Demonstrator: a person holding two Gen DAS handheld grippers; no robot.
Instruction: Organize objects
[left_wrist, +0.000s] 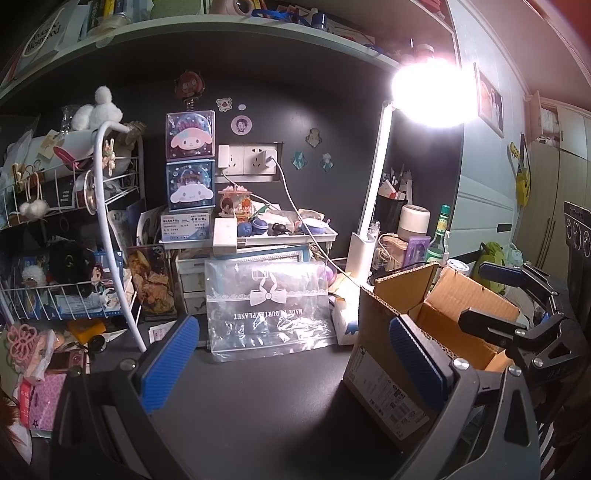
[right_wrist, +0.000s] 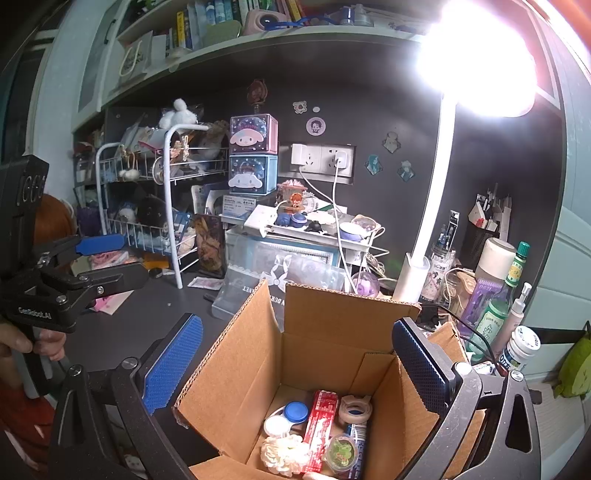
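An open cardboard box stands on the dark desk. Inside lie a white-and-blue lens case, a red packet, a tape roll, a white fluffy scrunchie and a small green-lidded cup. My right gripper hovers open over the box mouth, holding nothing. My left gripper is open above bare desk, left of the box. Each gripper shows in the other's view: the right gripper over the box, the left gripper held by a hand.
A clear plastic bag with a bow print leans behind the desk gap. A white wire rack full of toys fills the left. A lit desk lamp, bottles and cables crowd the right behind the box.
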